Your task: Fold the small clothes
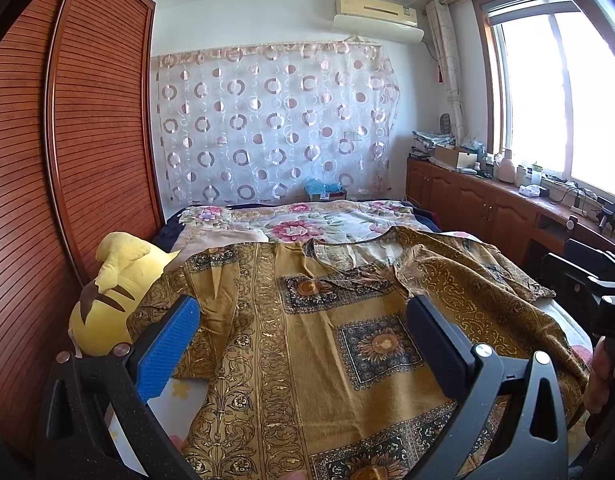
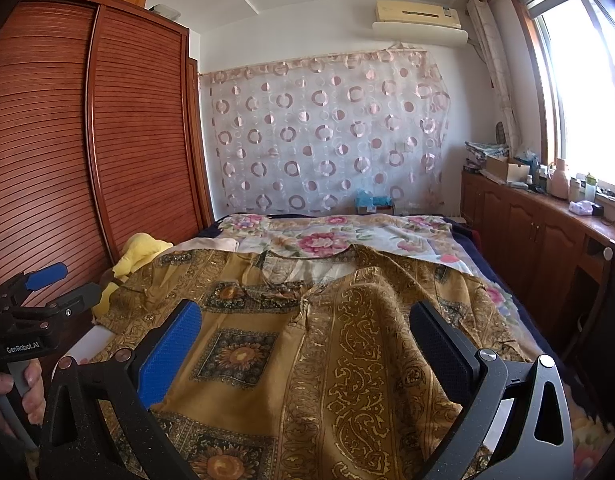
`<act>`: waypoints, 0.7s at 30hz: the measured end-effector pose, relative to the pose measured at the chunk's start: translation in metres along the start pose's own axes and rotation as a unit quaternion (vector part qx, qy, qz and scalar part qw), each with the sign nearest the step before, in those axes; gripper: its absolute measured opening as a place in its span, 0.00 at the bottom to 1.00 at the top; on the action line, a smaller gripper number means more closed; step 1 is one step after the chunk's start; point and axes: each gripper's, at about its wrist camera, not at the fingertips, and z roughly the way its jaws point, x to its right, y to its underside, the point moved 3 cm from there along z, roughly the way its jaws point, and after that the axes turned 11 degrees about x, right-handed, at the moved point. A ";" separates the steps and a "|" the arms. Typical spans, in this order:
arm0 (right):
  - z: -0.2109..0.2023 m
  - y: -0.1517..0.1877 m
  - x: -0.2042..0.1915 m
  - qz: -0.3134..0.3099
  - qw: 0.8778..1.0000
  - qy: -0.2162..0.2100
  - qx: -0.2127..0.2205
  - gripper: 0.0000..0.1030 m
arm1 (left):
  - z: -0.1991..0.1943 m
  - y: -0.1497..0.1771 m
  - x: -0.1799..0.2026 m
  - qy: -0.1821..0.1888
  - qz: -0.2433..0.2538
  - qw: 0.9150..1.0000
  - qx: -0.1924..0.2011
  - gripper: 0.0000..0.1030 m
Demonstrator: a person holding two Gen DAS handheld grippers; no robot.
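Left wrist view shows your left gripper (image 1: 303, 320) with its jaws spread wide and empty above the gold patterned shirt (image 1: 307, 340), which lies spread on the bed (image 1: 563, 320) with its neckline toward 12 o'clock. Your right gripper (image 2: 307, 328) is likewise apart, holding nothing. The sleeve at 2 o'clock looks rumpled, so smooth it first. Then pinch one layer only at the hem corners, lift low and carry evenly toward 12 o'clock. Keep clear of the yellow plush toy (image 1: 107, 296) at 9 o'clock.
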 end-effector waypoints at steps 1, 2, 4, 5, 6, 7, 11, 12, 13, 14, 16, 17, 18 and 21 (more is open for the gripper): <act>0.000 0.000 0.000 0.000 1.000 0.000 0.000 1.00 | 0.000 0.000 0.000 0.001 -0.001 1.000 0.000 1.00; 0.000 0.000 0.000 0.000 1.000 0.000 0.000 1.00 | 0.000 0.000 0.001 0.001 0.000 1.000 0.000 1.00; -0.001 0.000 0.000 0.001 1.000 0.000 0.000 1.00 | 0.000 0.000 0.001 0.000 0.000 1.000 0.000 1.00; -0.001 0.000 0.000 0.001 1.000 0.000 0.000 1.00 | -0.001 0.000 0.000 0.000 0.000 1.000 0.000 1.00; -0.001 0.000 0.000 0.001 1.000 0.000 0.000 1.00 | -0.001 0.000 0.000 0.001 0.000 1.000 0.000 1.00; -0.001 0.000 0.000 0.001 1.000 0.000 0.000 1.00 | 0.000 0.000 0.001 0.000 0.001 1.000 0.001 1.00; -0.001 -0.001 -0.002 0.001 1.000 -0.001 0.000 1.00 | -0.001 0.000 0.001 0.001 0.001 1.000 0.001 1.00; 0.000 0.000 -0.002 0.001 1.000 -0.001 0.001 1.00 | -0.001 0.000 0.001 0.000 0.001 1.000 0.001 1.00; 0.000 0.000 -0.002 0.001 1.000 -0.001 0.001 1.00 | -0.001 0.000 0.000 0.000 0.001 1.000 0.001 1.00; 0.000 0.000 -0.002 0.002 1.000 -0.002 0.001 1.00 | -0.001 0.000 0.000 0.001 0.001 1.000 0.001 1.00; 0.000 0.000 -0.001 0.002 1.000 -0.001 0.001 1.00 | -0.001 0.001 -0.001 0.002 0.000 1.000 0.001 1.00; 0.000 0.000 -0.001 0.002 1.000 -0.002 0.001 1.00 | -0.001 0.001 -0.001 0.003 0.000 1.000 0.001 1.00; 0.000 0.000 -0.001 0.002 1.000 -0.001 0.001 1.00 | -0.002 0.001 -0.001 0.002 0.002 1.000 0.001 1.00; 0.000 0.000 -0.001 0.003 1.000 0.000 0.001 1.00 | -0.004 -0.002 0.000 0.002 0.000 1.000 0.001 1.00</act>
